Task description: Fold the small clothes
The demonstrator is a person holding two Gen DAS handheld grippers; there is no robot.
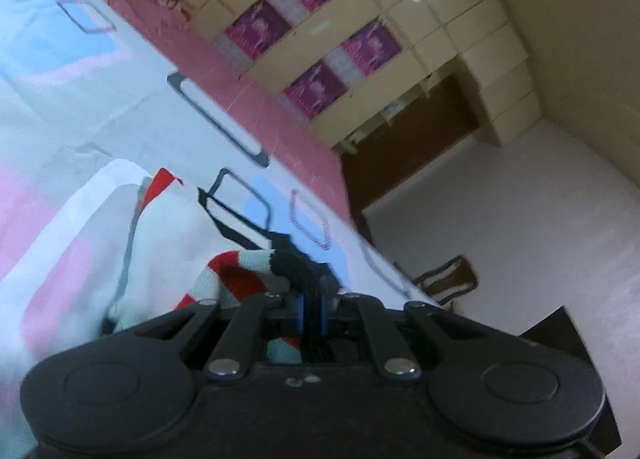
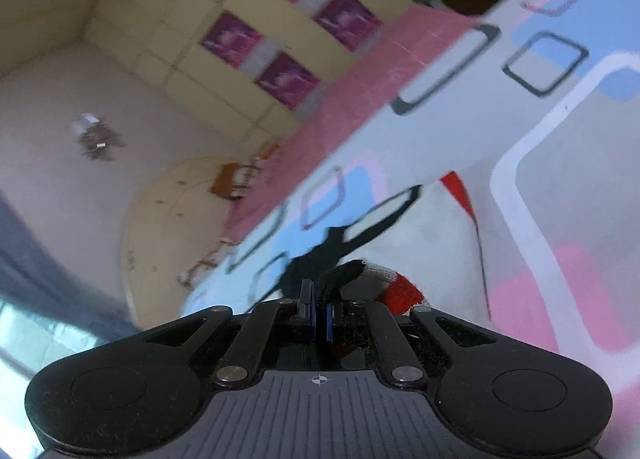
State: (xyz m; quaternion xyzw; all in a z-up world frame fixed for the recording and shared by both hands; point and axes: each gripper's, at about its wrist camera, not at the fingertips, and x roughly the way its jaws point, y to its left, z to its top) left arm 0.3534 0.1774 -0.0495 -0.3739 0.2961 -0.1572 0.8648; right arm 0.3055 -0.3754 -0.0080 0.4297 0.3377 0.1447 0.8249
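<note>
A small knitted garment [image 1: 168,259], pale mint with red stripes and black trim, lies on a patterned bed sheet [image 1: 60,99]. My left gripper [image 1: 314,307] is shut on the garment's black edge, which bunches between the blue pads. My right gripper [image 2: 318,315] is shut on another black edge of the same garment [image 2: 400,291], whose red and grey stripes show just right of the fingers. Both views are tilted and motion-blurred. The rest of the garment is partly hidden behind the gripper bodies.
The sheet has pink, blue and grey shapes and covers a bed with a pink edge [image 1: 256,107]. Beyond it are cream wall cabinets with magenta panels [image 1: 312,39], a pale floor [image 1: 520,219] and a wooden chair [image 1: 448,275].
</note>
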